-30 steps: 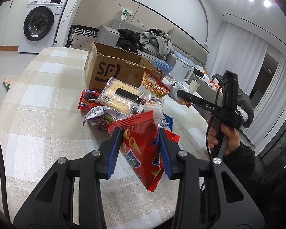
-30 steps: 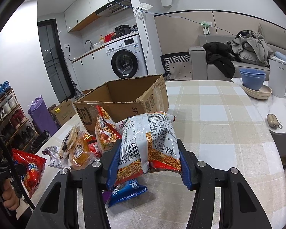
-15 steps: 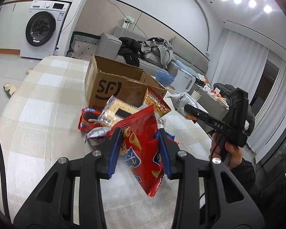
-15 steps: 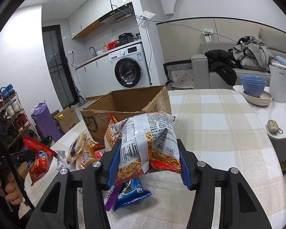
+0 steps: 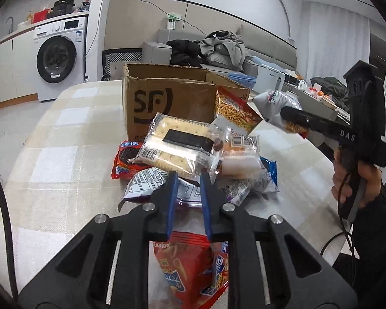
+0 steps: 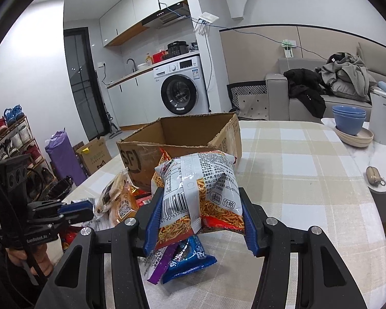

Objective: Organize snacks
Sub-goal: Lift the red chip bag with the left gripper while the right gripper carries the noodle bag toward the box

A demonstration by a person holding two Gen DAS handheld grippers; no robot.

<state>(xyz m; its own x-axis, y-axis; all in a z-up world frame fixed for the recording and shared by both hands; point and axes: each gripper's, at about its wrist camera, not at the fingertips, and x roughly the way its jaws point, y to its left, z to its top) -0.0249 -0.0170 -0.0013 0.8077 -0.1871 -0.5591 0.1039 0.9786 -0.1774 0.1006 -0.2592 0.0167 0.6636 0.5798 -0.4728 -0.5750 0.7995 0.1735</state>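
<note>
Right wrist view: right gripper (image 6: 198,213) pinches the noodle snack bag (image 6: 198,195) between its fingers, cardboard box (image 6: 182,139) just beyond; light, puffy, crushable, best held mid-body. Left gripper (image 5: 188,193) fingers narrowly parted, red chip bag (image 5: 190,265) beneath them, apparently unclamped

**Where the snacks and box are**

An open brown cardboard box (image 5: 167,103) is set on the checked tablecloth (image 5: 64,134). A clear pack of square crackers (image 5: 177,146) is piled on other snack bags just before it. Stacked blue bowls (image 6: 348,122) are found to its right.
</note>
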